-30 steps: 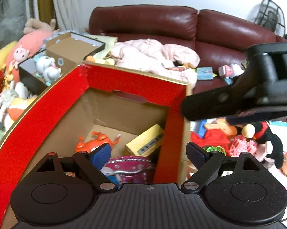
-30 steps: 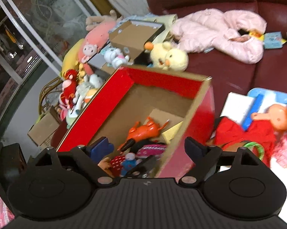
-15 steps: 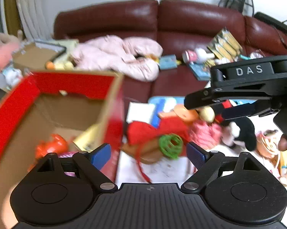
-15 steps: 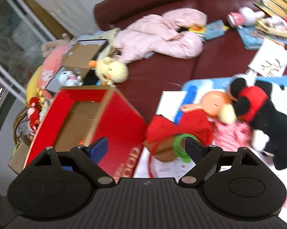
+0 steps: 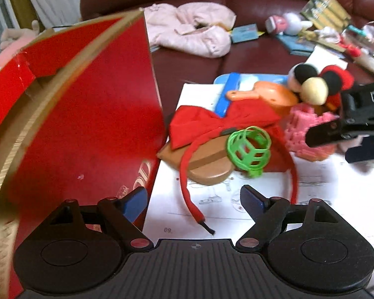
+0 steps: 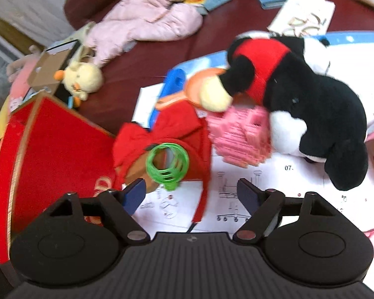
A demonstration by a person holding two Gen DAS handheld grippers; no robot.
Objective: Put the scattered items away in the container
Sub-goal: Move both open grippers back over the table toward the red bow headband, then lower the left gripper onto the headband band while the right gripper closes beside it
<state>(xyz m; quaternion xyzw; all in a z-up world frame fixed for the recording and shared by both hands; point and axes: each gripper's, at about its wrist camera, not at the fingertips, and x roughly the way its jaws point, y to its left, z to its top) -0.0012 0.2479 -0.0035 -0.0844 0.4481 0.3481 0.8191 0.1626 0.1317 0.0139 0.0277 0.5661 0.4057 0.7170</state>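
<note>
The red cardboard box (image 5: 87, 124) (image 6: 57, 154) stands at the left. Beside it on paper sheets lie a red bow headband (image 5: 212, 122) (image 6: 162, 129), a green cage ball (image 5: 249, 149) (image 6: 167, 164), a brown wooden board (image 5: 207, 164), a pink block toy (image 5: 309, 129) (image 6: 239, 137) and a black plush mouse (image 6: 311, 104). My left gripper (image 5: 193, 199) hangs over the headband's strap end, its jaws closing a little, pads touching nothing. My right gripper (image 6: 192, 190) is above the other strap end, jaws closing, also gripping nothing. It shows too in the left wrist view as the right gripper (image 5: 336, 132) over the pink toy.
A dark red leather sofa (image 5: 249, 57) carries a pink jacket (image 5: 192, 32) (image 6: 149, 17), books and small toys. A yellow plush chick (image 6: 82, 79) and a small cardboard box (image 6: 52, 67) sit behind the red box. An orange plastic toy (image 5: 269, 94) and a blue bar (image 5: 226, 94) lie under the bow.
Both views have swung from the inside of the red box to the toys on the paper and come lower and closer. The right jaws stand a little narrower.
</note>
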